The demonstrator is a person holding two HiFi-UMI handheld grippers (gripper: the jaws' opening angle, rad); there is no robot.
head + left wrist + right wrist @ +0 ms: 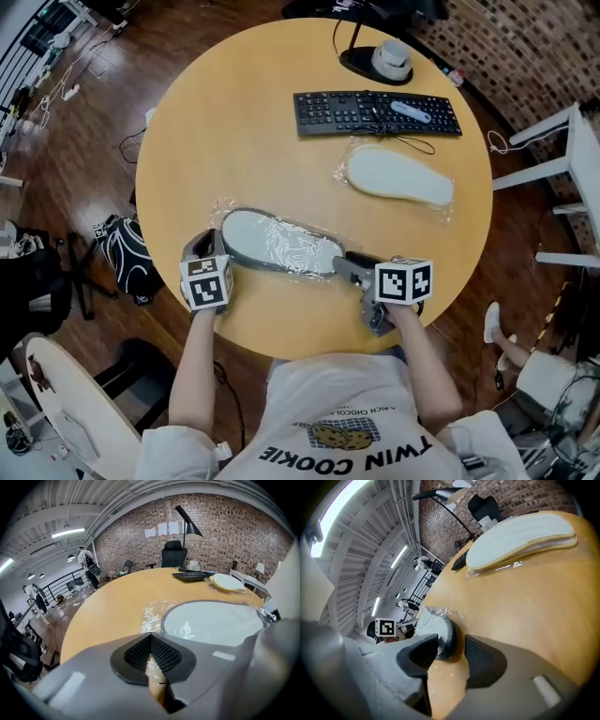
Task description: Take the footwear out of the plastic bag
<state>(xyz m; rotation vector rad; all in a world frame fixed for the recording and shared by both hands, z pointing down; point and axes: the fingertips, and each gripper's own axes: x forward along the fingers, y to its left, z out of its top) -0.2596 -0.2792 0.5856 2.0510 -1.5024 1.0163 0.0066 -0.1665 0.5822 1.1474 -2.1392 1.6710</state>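
Where the round wooden surface curves toward the bottom of the head view, a pale slipper with a dark rim lies sole up. It is still wrapped in a clear, crinkled plastic bag. It lies lengthwise across the lower centre of the frame, with one gripper at each end.

The left gripper sits at the lower left, at the bag's left end. In the left gripper view its dark ridged pads are pressed together at the tips, with a fold of the clear film pinched between them. The slipper lies just beyond, to the right.

The right gripper sits at the lower right of the head view. In its own view the jaws are spread, and the slipper's rounded dark-rimmed end, still under film, stands between them. There is a visible gap at the right-hand pad, so nothing is clamped there.

A second slipper lies on clear film in the upper right of the surface, well apart from the first. Above it, a black keyboard runs across the top of the surface. A black lamp base stands just behind the keyboard.
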